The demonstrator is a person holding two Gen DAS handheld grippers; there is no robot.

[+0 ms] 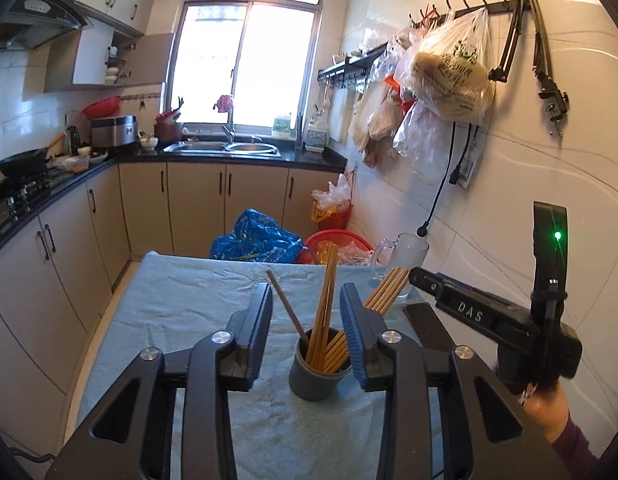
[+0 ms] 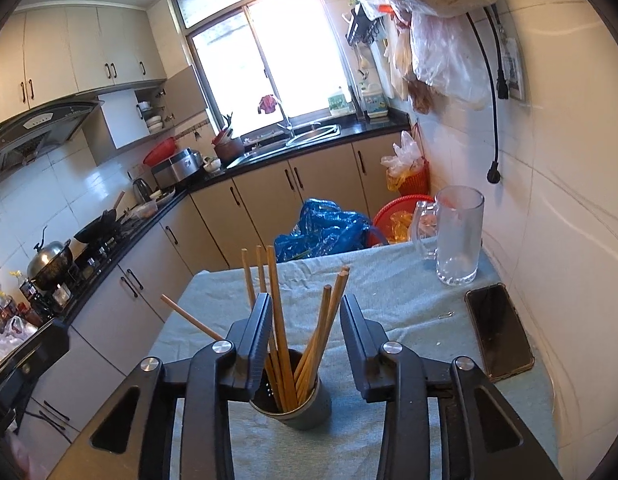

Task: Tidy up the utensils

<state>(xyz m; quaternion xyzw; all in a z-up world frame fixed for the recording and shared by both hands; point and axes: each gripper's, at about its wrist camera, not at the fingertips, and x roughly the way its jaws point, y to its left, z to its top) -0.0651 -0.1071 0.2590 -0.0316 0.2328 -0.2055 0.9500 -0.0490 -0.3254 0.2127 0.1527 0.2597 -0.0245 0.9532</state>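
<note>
The left claw is spread, with nothing pinched. The right claw is spread too, and its pads touch nothing. The chopsticks stand between its jaws, down in the grey cup. The cup sits on the near part of the blue cloth.

The sticks lean out to all sides. One stick tips far to the left. If a claw bumps the tall sticks, the cup could fall over and the sticks could spill. The cup looks light, so I think a small push could do it.

Far right stands a glass mug, and a phone lies nearer, by the wall. A wide swing to the right could knock the mug.
</note>
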